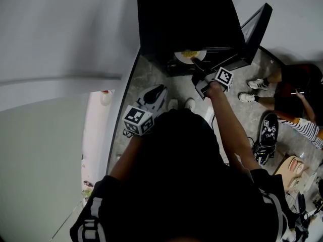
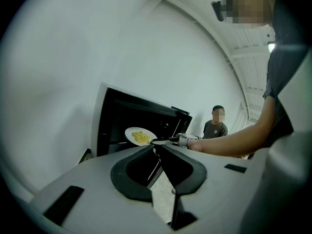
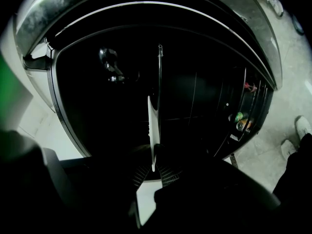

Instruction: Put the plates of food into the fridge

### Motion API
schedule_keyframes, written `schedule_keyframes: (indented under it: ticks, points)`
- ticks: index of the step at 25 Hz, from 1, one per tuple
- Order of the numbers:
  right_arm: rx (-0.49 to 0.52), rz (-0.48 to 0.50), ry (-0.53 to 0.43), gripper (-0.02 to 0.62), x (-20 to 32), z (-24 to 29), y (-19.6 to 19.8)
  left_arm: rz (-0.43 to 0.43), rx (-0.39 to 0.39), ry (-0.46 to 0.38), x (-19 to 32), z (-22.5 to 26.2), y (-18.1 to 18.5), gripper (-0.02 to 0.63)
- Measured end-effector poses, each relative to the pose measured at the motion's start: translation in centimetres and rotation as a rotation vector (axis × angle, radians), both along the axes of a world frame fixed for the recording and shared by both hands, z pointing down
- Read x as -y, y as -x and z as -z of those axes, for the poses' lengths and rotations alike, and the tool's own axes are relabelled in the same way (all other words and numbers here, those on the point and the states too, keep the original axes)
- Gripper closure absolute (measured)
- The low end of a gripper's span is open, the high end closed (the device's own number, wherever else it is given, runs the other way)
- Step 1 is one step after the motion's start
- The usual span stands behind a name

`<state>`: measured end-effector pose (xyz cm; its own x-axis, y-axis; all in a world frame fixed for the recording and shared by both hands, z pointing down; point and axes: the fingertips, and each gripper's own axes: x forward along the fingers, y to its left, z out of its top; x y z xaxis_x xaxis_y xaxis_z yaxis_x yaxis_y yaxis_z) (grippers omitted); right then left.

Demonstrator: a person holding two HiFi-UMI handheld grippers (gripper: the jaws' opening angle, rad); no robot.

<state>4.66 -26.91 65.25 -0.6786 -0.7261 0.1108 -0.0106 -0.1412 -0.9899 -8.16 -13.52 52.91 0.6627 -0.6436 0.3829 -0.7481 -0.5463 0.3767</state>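
A white plate of yellow food (image 1: 189, 55) hovers at the mouth of the open black fridge (image 1: 186, 19). My right gripper (image 1: 198, 67) is shut on the plate's near rim. The right gripper view shows the plate (image 3: 152, 130) edge-on between the jaws, with the dark fridge interior (image 3: 112, 106) behind it. In the left gripper view the plate (image 2: 140, 136) and the right gripper (image 2: 168, 141) sit in front of the fridge (image 2: 126, 116). My left gripper (image 1: 154, 96) hangs back near my body, with its own tips (image 2: 156, 146) shut on nothing.
The fridge door (image 1: 255, 32) stands open to the right, and its shelf holds small bottles (image 3: 241, 121). A person (image 2: 217, 125) stands by the door, with their shoes (image 1: 257, 83) on the stone floor. A dark bag (image 1: 266, 135) lies on the floor at right.
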Motion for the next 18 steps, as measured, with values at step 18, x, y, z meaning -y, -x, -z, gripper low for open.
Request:
schedule_keyframes:
  ticks: [18]
  points:
    - [-0.049, 0.002, -0.051, 0.549, 1.4, 0.0, 0.5, -0.003, 0.005, 0.003, 0.1, -0.5, 0.3, 0.541]
